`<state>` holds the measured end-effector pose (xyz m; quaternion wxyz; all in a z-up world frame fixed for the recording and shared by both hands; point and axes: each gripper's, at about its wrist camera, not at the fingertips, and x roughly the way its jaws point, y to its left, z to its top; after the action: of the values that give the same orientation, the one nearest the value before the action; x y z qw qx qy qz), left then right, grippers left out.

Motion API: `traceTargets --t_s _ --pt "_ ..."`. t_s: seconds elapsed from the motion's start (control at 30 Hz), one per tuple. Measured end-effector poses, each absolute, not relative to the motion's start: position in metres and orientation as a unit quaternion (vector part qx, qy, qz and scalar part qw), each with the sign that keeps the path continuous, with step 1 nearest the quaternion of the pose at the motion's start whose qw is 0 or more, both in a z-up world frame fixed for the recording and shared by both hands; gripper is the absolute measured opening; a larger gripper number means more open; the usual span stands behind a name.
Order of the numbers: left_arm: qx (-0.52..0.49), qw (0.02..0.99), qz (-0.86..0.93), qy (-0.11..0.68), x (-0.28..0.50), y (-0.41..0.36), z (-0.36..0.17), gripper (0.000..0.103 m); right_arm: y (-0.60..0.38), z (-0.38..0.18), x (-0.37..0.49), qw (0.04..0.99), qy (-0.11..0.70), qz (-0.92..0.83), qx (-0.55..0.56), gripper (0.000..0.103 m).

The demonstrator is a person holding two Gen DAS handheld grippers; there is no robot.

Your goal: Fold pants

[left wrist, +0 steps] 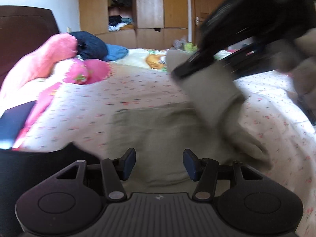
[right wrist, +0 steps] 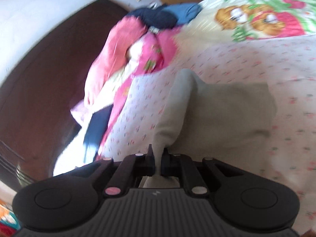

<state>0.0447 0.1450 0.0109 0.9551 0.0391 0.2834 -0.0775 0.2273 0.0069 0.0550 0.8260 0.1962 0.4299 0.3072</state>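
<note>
— Pants (left wrist: 158, 130), where are they?

— Spread on the bed (left wrist: 138, 86), on the white sheet with small red marks. They are pale grey-green. One part lies flat close to the left gripper (left wrist: 159, 165); another part is lifted off the bed toward the right.

— What lifts it?

— The right gripper (right wrist: 157, 159). Its fingers are pressed together on a bunch of the cloth, which runs up from between them in a raised ridge. In the left view the same gripper (left wrist: 189, 69) shows as a dark blurred shape high at the right, with the cloth hanging down from it.

— And the left one?

— Its fingers stand wide apart with nothing between them, low over the flat part of the pants. I cannot tell whether they touch the cloth.

— Anything else on the bed?

— A pink blanket (left wrist: 39, 65) bunched at the left by the dark headboard (left wrist: 25, 23), and dark blue clothes (left wrist: 90, 45) behind it. A wooden wardrobe (left wrist: 150, 6) stands against the far wall.
</note>
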Motion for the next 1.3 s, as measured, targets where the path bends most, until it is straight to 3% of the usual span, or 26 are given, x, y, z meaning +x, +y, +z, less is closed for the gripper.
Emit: traceTargets --t_s 0.13,0.27,0.63,0.8,1.0,1.17,1.3 --pt "0.017 0.956 -0.075 0.282 0.027 0.167 0.01 0.066 0.067 0.029 0.22 0.824 0.46 0.31 0.113 0.008" --pt "0.006 0.957 -0.071 0.282 0.02 0.175 0.005 0.066 0.086 0.011 0.218 0.817 0.486 0.296 0.091 0.015" --pt "-0.039 0.957 -0.077 0.277 0.02 0.182 0.01 0.066 0.098 0.016 0.232 0.819 0.49 0.295 0.055 0.019" --pt "-0.036 0.96 -0.087 0.265 0.021 0.177 0.012 0.066 0.085 0.025 0.243 0.829 0.466 0.288 0.113 0.005" --pt "-0.052 0.963 -0.103 0.242 0.029 0.182 0.014 0.067 0.034 0.066 0.234 0.875 0.378 0.223 0.204 0.005" --pt "-0.047 0.965 -0.089 0.243 0.023 0.19 0.015 0.067 0.088 0.041 0.239 0.862 0.423 0.244 0.135 0.005" --pt "-0.045 0.962 -0.074 0.258 0.017 0.197 0.013 0.067 0.123 0.006 0.239 0.866 0.433 0.231 0.098 0.011"
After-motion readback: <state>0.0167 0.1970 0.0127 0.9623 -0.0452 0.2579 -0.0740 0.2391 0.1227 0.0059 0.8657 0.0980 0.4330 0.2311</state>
